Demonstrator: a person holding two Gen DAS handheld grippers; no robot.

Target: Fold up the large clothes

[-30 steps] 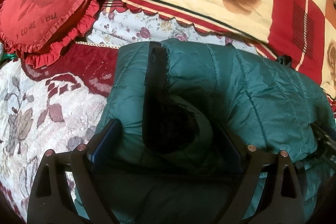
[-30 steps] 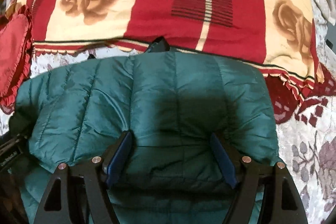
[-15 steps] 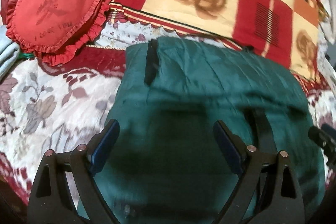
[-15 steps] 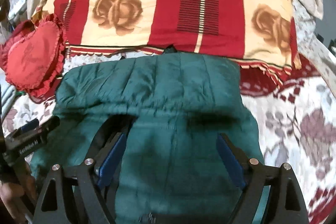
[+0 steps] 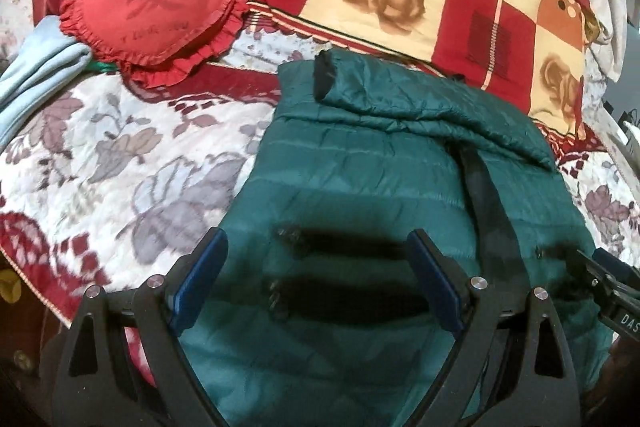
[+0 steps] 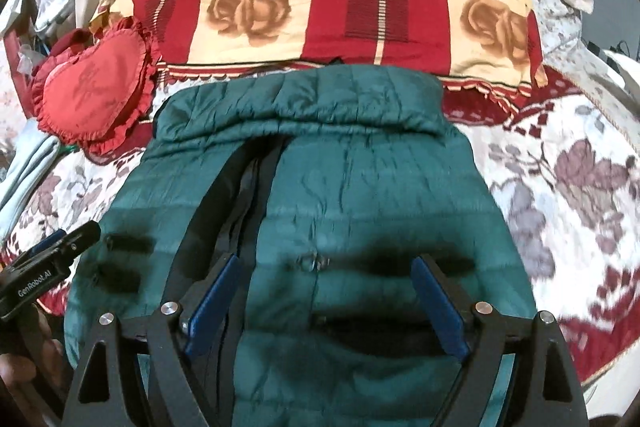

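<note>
We look down on a green quilted jacket (image 5: 360, 163) spread on a floral bedspread (image 5: 120, 163), filling the middle of both views from 6 toward 12 o'clock. Its top part lies folded down over the body, and a black zipper (image 6: 240, 187) runs down the front. Our left gripper (image 5: 316, 281) hovers above the jacket with jaws wide apart and nothing between them. Our right gripper (image 6: 326, 301) has just been opening; its jaws are apart and empty too. At 12 o'clock lies a rose-patterned pillow (image 6: 340, 7). A red heart cushion (image 5: 152, 7) sits at 10 o'clock.
</note>
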